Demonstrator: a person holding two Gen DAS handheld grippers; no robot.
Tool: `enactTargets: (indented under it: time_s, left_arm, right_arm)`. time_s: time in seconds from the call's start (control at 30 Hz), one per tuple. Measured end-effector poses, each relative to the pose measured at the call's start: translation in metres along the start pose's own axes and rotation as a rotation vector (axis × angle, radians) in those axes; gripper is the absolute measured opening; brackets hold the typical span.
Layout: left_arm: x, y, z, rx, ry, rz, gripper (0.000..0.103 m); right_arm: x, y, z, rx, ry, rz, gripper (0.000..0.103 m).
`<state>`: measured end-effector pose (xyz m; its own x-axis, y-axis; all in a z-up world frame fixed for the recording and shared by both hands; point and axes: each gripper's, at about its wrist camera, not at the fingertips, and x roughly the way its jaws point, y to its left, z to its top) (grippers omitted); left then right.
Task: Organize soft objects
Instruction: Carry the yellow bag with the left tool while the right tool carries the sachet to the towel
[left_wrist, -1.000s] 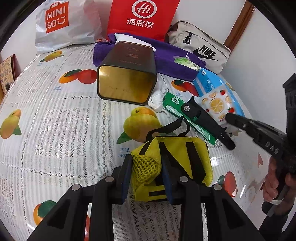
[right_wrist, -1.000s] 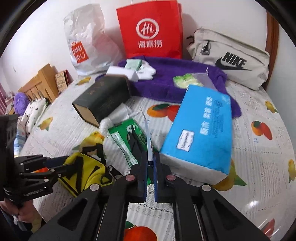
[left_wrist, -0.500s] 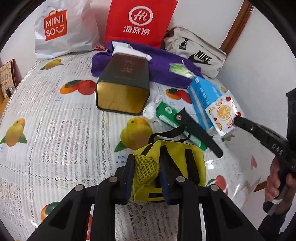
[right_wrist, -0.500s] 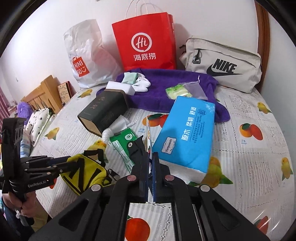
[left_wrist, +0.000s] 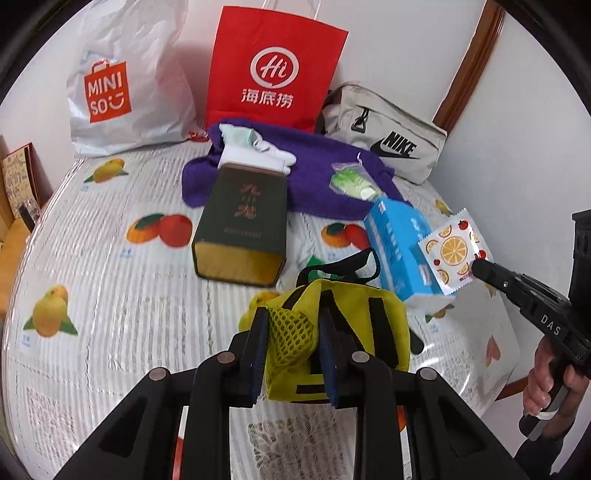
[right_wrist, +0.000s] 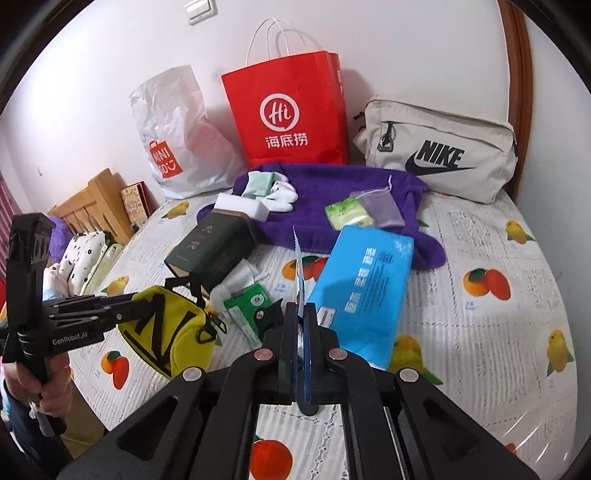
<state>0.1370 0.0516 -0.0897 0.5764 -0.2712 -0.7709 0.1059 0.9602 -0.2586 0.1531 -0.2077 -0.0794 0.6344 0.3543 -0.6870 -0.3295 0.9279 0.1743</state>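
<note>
— Biggest first: why so crowded, the counter (right_wrist: 480, 332) under both tools?

— Serving as the sorting ground, by the look of it; red paper bag (right_wrist: 291, 110) propped far ahead of the tools against the wall, purple towel (right_wrist: 332, 184) spread just in front of it, probably as a collecting spot, with small soft bits already lying on it

— And the blue tissue pack (right_wrist: 365, 280)?

— Lying flat just ahead of the right tool (right_wrist: 302, 314), a little to its right, touched by neither tool

— Then the yellow pouch (left_wrist: 354, 314)?

— Hanging from the left tool (left_wrist: 291, 332), seemingly lifted clear of the counter; pinched by the mesh pocket, with the jaws just now squeezed tighter on that netting, presumably because mesh bunches up and gives a firmer bite than the smooth body; black strap loop flopping beyond the tips

— Smallest last?

— Fruit-print sachet (left_wrist: 452, 251), clamped by its lower corner in the right tool, closed fully on it; seen edge-on above the tips from that tool's own camera, thin as a blade; held high, likely to pass over the tissue pack toward the towel

— Worth watching?

— Thin foil twisting out of so small a bite
</note>
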Motion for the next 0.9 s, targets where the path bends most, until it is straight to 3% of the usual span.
enactTargets:
  time_s: [0.43,0.9]
  left_arm:
    - [0.012,-0.004,0.047,0.007,0.000,0.013,0.024]
    - [0.039,0.000,0.114,0.025,-0.011,0.062,0.024]
  right_arm:
    - [0.009,-0.023,0.040,0.017,-0.023,-0.020,0.002]
    - [0.049,-0.053,0.103,0.003,-0.042,-0.037,0.002]
